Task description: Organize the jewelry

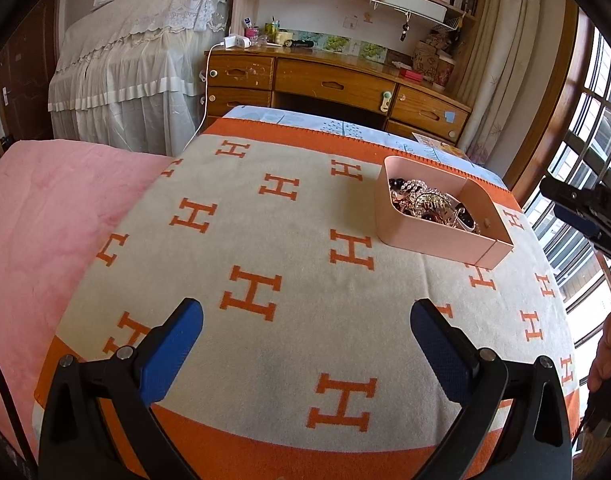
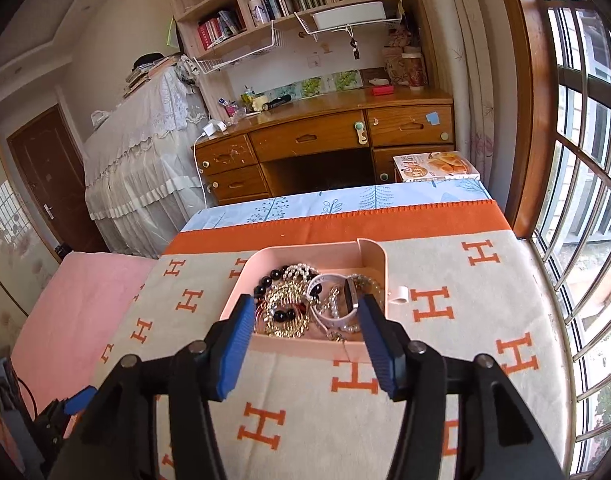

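A pink open box point(image 1: 433, 242) sits on a grey blanket with orange H marks point(image 1: 265, 240). It holds a tangle of jewelry point(image 1: 425, 200): black beads, pearl strands, gold chains and a white band. My left gripper point(image 1: 305, 320) is open and empty, low over the blanket, well short and left of the box. In the right wrist view my right gripper point(image 2: 305, 312) is open and empty, its fingers straddling the near part of the box point(image 2: 305, 346) above the jewelry point(image 2: 301, 304). The right gripper also shows at the right edge of the left wrist view point(image 1: 585, 208).
A pink blanket point(image 1: 45, 216) lies left of the H blanket. Beyond the bed foot stand a wooden desk point(image 2: 325, 136) with drawers, bookshelves and a lace-covered piece of furniture point(image 1: 137, 72). A window point(image 2: 585, 160) runs along the right. A magazine point(image 2: 433, 166) lies near the desk.
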